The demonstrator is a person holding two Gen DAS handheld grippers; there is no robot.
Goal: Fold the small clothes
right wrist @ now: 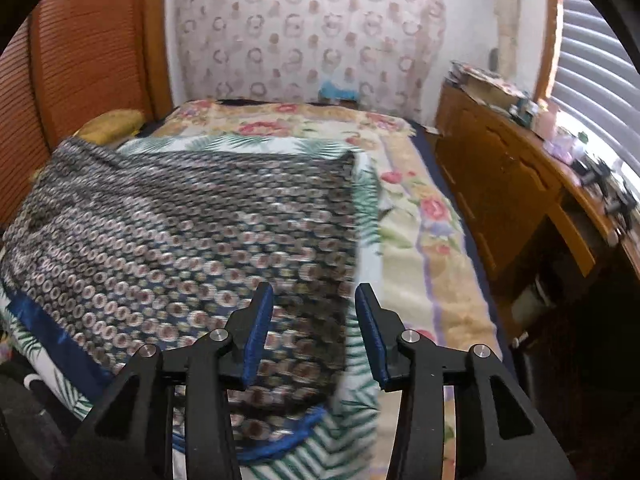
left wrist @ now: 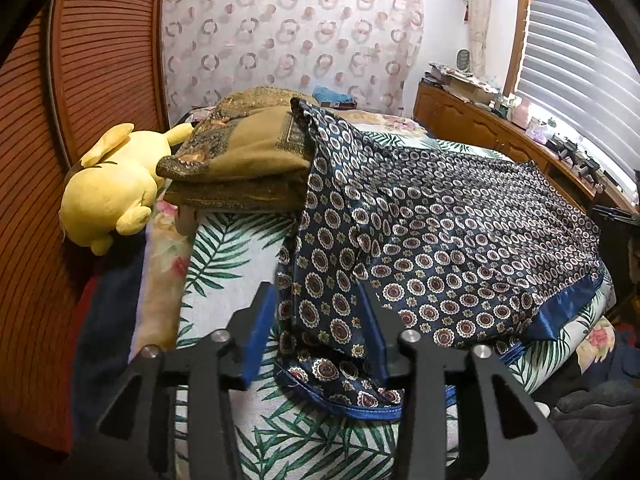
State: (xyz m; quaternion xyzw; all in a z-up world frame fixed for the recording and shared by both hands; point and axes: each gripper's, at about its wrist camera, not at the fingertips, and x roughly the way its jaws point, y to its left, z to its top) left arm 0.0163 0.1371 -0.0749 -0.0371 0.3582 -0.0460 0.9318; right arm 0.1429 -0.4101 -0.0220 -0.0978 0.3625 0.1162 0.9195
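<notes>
A dark navy silky garment [left wrist: 440,240] with round medallion print and a blue satin border lies spread on the bed. Its far left corner rests up on a folded blanket. My left gripper [left wrist: 318,320] stands open over the garment's near left corner, and a bunched fold lies between the blue pads without being pinched. In the right wrist view the same garment [right wrist: 180,232] is blurred. My right gripper [right wrist: 314,320] is open above its near right edge, with the cloth under the left finger and leaf-print sheet under the right one.
The bed has a leaf-print sheet [left wrist: 232,256] over a floral blanket [right wrist: 420,208]. A yellow plush toy [left wrist: 112,188] and a folded olive blanket [left wrist: 240,152] sit at the left. A cluttered wooden dresser [right wrist: 500,184] runs along the right under window blinds.
</notes>
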